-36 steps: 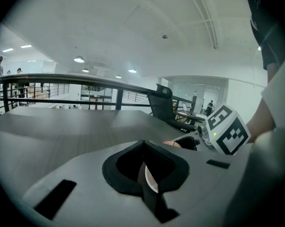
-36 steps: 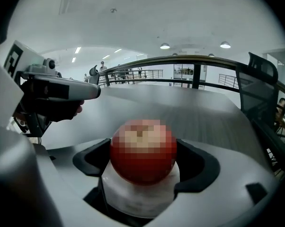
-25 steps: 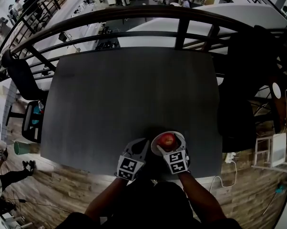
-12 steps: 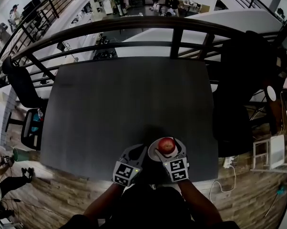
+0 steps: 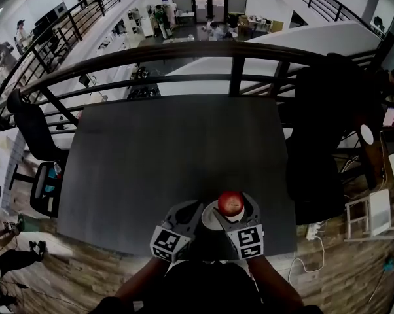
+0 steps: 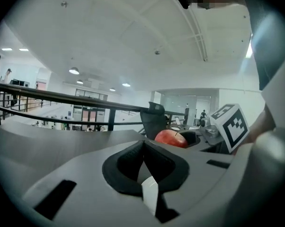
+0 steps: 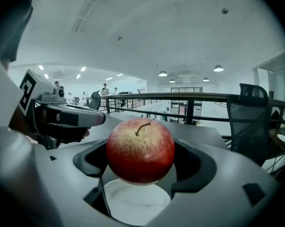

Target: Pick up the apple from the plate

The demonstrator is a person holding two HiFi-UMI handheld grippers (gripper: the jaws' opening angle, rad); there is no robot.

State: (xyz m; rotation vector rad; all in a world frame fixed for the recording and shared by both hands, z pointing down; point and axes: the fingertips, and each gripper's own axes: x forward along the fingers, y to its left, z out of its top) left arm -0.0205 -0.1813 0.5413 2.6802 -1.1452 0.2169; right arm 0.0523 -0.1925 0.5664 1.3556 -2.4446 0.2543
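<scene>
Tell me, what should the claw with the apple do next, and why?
Probably raise it straight up a little. The right claw grips the apple, which hangs above the white plate, so extra height would clear it.

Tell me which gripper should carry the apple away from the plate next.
Right. The right gripper holds the apple between its jaws, just above the white plate. The left gripper sits beside it, jaws together on nothing, so it would have to open and reach.

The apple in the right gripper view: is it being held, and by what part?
Yes. The right gripper holds the apple by its two sides at the widest part, stem up, above the plate.
</scene>
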